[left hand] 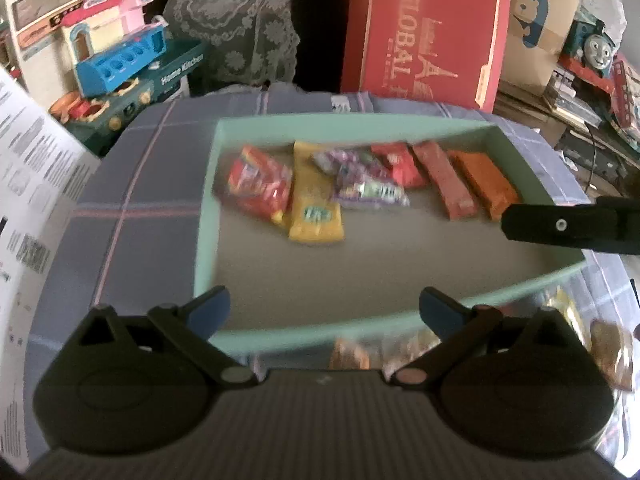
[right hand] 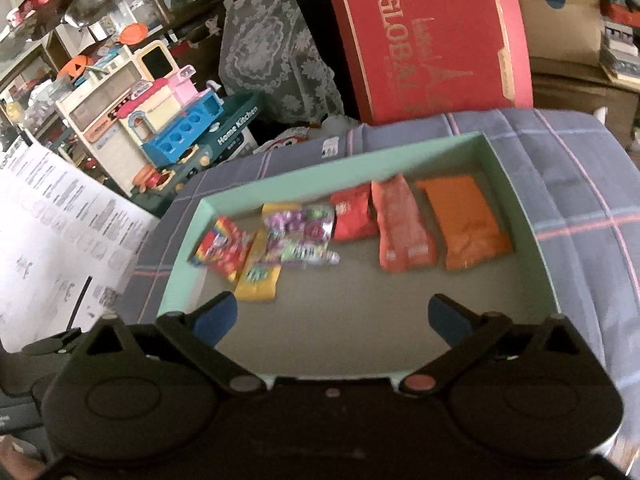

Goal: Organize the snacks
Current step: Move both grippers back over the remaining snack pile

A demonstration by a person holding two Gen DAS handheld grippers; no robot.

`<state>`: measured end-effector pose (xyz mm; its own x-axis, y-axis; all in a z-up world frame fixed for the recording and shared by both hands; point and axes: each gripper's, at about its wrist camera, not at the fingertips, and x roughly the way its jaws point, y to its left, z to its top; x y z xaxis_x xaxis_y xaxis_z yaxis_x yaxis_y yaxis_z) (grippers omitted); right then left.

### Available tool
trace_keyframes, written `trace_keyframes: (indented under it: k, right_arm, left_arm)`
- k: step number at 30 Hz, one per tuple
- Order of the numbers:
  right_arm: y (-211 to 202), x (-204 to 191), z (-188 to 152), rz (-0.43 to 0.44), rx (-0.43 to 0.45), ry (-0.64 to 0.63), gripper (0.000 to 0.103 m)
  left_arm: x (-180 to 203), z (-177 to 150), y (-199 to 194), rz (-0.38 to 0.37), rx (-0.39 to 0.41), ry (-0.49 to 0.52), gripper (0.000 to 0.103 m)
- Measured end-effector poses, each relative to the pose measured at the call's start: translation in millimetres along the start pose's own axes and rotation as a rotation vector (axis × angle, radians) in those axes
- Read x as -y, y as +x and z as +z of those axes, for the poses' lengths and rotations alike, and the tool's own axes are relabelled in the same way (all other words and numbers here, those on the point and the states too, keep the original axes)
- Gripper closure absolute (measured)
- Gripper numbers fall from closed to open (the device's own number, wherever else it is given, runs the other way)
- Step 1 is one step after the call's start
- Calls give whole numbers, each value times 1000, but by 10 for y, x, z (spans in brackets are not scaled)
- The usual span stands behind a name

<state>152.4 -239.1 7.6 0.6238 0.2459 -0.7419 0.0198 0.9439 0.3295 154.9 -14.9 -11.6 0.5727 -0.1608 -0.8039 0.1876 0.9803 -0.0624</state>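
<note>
A mint-green tray (left hand: pixel 206 208) (right hand: pixel 516 192) lies on a plaid cloth and holds several snack packs along its far side: a red pack (left hand: pixel 260 186) (right hand: pixel 218 250), a yellow pack (left hand: pixel 314 200) (right hand: pixel 258 280), a purple pack (left hand: pixel 360 176) (right hand: pixel 300 236), a small red pack (left hand: pixel 396 164) (right hand: pixel 354 216), a red-orange bar (left hand: pixel 444 180) (right hand: pixel 402 228) and an orange pack (left hand: pixel 484 180) (right hand: pixel 468 220). My left gripper (left hand: pixel 324 310) is open and empty over the tray's near edge. My right gripper (right hand: pixel 332 318) is open and empty over the tray's near half; one of its fingers (left hand: pixel 560 226) shows in the left wrist view.
More snack packs (left hand: pixel 612 354) lie on the plaid cloth (left hand: pixel 132 184) in front of the tray, partly hidden by my left gripper. A red box (left hand: pixel 428 32) (right hand: pixel 432 40) stands behind the tray. Toys (left hand: pixel 120 56) (right hand: pixel 172 120) and a printed sheet (left hand: pixel 28 168) (right hand: pixel 60 232) are at the left.
</note>
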Motion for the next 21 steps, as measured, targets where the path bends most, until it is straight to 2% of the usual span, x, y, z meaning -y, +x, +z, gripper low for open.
trace_keyframes:
  k: [11,16,21]
  right_arm:
    - [-236,49,-654,23,-58,40,0]
    - [-291,152,-906,36,-80,88,0]
    - [-281,215,-1035,16,-85,96,0]
  left_arm:
    - [-106,-725,-173,-17,-73,-49,0]
    - [-53,-902,-156,-25,-100,-43,0]
    - [32,-917,-95,-30,-110,-37,0]
